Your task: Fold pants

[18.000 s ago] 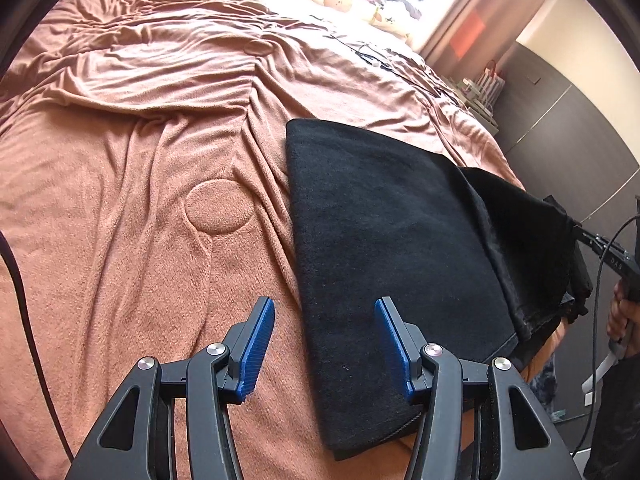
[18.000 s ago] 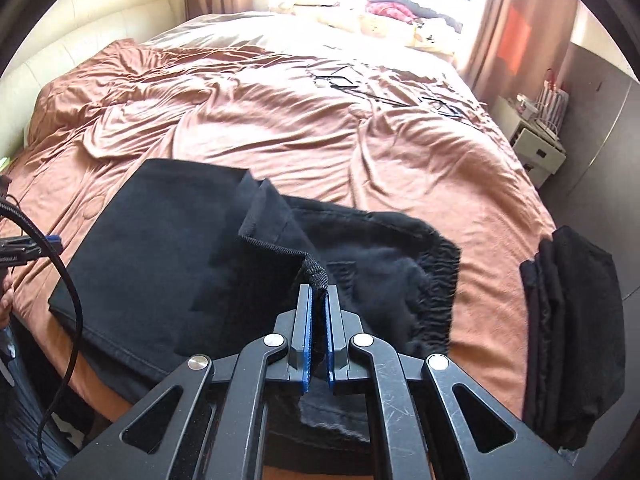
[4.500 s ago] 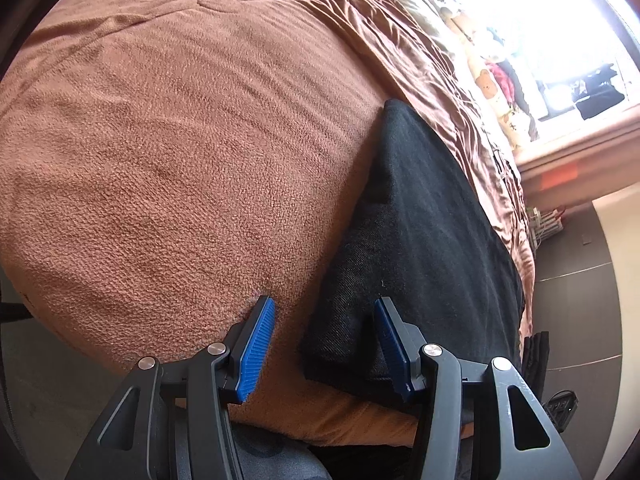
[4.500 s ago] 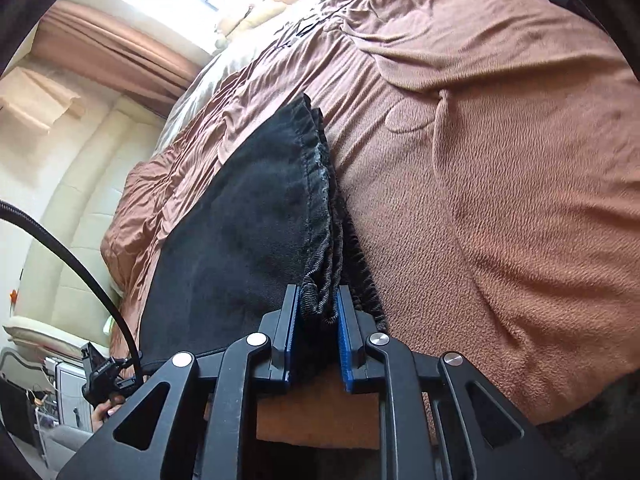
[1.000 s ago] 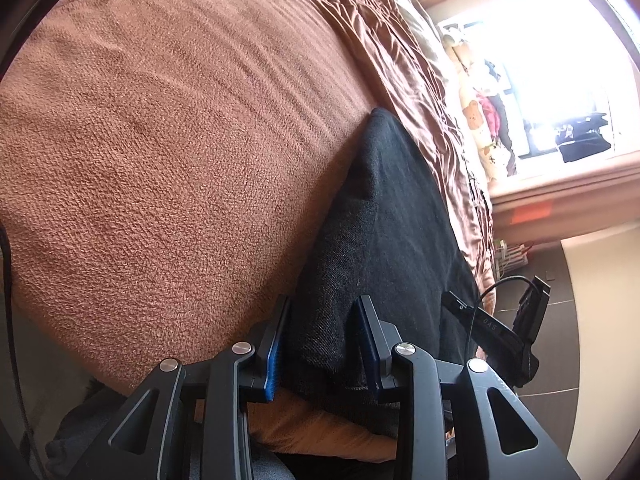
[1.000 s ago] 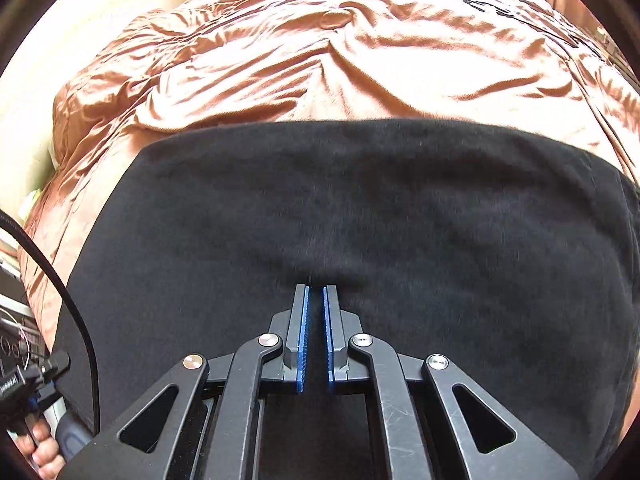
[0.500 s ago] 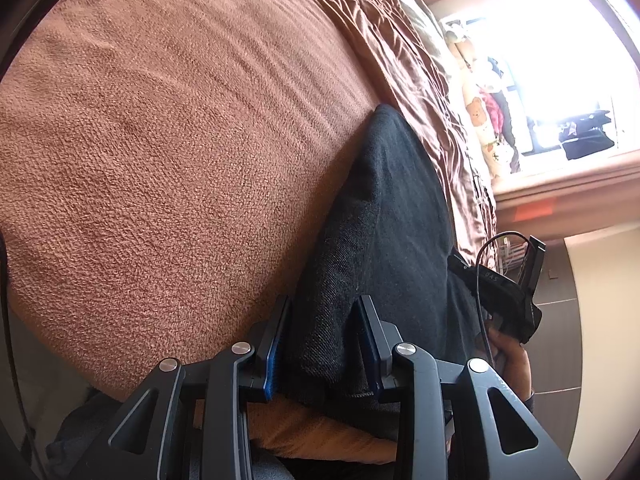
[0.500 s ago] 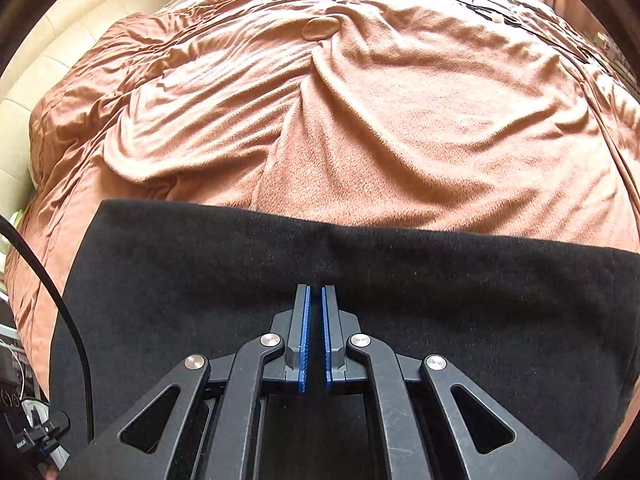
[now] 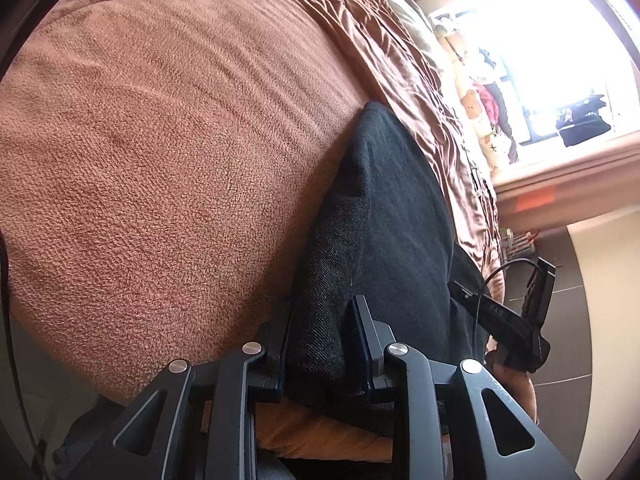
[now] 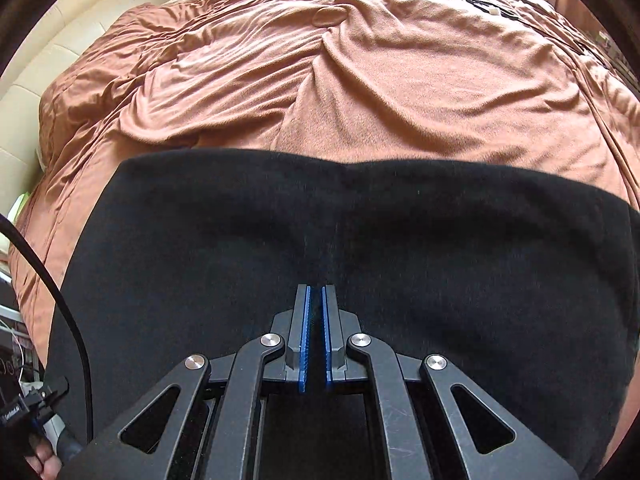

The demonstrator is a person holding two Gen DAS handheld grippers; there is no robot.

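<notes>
Your left gripper [image 9: 322, 344] has just been closing on the pants' [image 9: 384, 216] near corner on the bed [image 9: 160, 160]; right gripper [image 10: 315, 336] clenched empty, apparently hovering mid-fold

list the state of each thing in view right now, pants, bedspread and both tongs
black pants: folded into a flat band, lying on the bed near its front edge
left tongs: just been closing, shut on a thick corner of the black pants
right tongs: shut, empty, over the middle of the pants
brown bedspread: rumpled, creased beyond the pants
</notes>
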